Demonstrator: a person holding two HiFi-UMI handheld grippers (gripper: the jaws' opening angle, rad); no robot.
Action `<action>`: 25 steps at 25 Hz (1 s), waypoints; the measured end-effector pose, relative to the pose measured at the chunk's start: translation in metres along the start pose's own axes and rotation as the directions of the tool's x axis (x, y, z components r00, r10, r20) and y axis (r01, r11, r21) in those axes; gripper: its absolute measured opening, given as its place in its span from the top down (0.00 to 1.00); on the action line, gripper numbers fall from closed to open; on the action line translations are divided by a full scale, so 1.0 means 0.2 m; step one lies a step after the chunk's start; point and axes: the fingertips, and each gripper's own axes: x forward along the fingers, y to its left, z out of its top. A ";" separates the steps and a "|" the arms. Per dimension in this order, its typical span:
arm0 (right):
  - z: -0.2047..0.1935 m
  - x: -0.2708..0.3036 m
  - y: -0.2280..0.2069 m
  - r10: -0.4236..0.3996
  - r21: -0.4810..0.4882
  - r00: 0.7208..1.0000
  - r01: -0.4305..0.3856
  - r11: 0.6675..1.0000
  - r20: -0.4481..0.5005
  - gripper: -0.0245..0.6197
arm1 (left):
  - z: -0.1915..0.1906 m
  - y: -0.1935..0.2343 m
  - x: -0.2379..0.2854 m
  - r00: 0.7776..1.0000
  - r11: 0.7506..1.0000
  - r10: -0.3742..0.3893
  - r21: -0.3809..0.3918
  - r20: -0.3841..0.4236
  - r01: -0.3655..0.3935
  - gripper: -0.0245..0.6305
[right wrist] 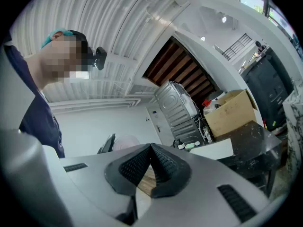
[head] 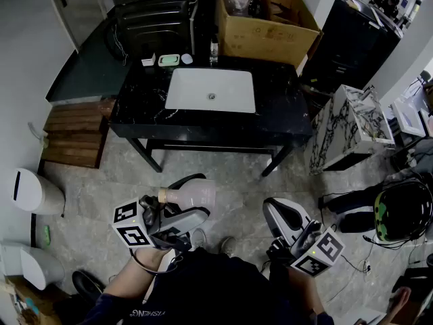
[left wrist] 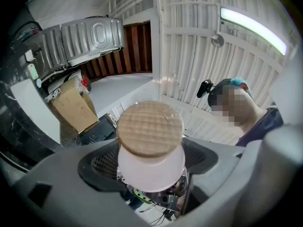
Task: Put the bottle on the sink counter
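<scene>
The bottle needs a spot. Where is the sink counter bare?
Bare black counter right of the basin, up to the cardboard box; another patch left of the basin. Crowded: the back edge, with green dish and small bottle.

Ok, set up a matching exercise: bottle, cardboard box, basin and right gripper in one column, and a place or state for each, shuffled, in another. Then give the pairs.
1. bottle
2. cardboard box
3. white basin
4. right gripper

A. set into the black counter
B. jaws together, nothing held
C. held by the left gripper, away from the counter
D. at the counter's far right corner

Pairs: 1-C, 2-D, 3-A, 4-B
</scene>
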 end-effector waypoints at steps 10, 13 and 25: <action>-0.04 -0.06 -0.02 0.005 -0.059 1.000 -0.006 0.998 -0.023 0.92 | -0.01 -0.03 0.02 1.000 1.000 -0.009 -0.005 0.006 0.009 0.37; -0.03 -0.08 -0.02 0.006 -0.058 1.000 -0.007 0.998 -0.022 0.92 | -0.02 -0.04 0.02 1.000 1.000 -0.012 -0.004 0.006 0.012 0.37; -0.02 -0.15 -0.02 0.013 -0.063 1.000 -0.014 0.998 -0.018 0.92 | -0.07 -0.08 0.07 1.000 1.000 -0.016 0.004 0.007 0.016 0.37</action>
